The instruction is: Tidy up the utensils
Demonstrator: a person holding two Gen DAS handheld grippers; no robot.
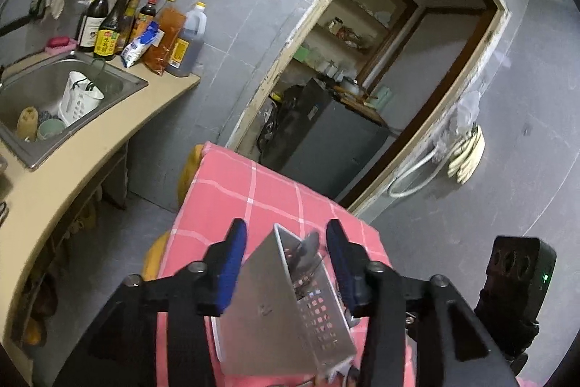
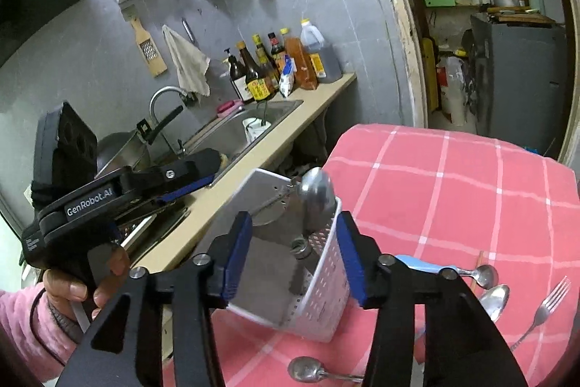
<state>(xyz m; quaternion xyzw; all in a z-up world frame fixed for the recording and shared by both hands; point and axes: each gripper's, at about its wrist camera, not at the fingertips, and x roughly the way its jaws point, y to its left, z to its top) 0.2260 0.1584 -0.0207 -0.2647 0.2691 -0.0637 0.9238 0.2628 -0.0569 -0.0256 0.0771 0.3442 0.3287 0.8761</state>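
Note:
A white perforated utensil holder (image 2: 319, 281) stands tilted on the pink checked tablecloth (image 2: 453, 191). A metal spoon (image 2: 319, 198) sticks up out of it, bowl upward. My right gripper (image 2: 293, 220) is open, its blue pads either side of the holder without pressing on it. In the left wrist view the holder (image 1: 290, 307) and spoon (image 1: 308, 245) lie between the fingers of my left gripper (image 1: 286, 227), which is also open. On the cloth to the right lie a blue-handled spoon (image 2: 482, 274), a plain spoon (image 2: 494, 301) and a fork (image 2: 543, 307). Another spoon (image 2: 308, 369) lies near the front.
A beige counter (image 2: 261, 147) with a steel sink (image 1: 47, 89) runs along the left, and sauce bottles (image 2: 275, 64) stand at its far end. A white basket (image 1: 78, 100) sits in the sink. A doorway (image 1: 380, 60) with a dark cabinet lies beyond the table. A hand in a pink sleeve (image 2: 21, 321) holds the left gripper.

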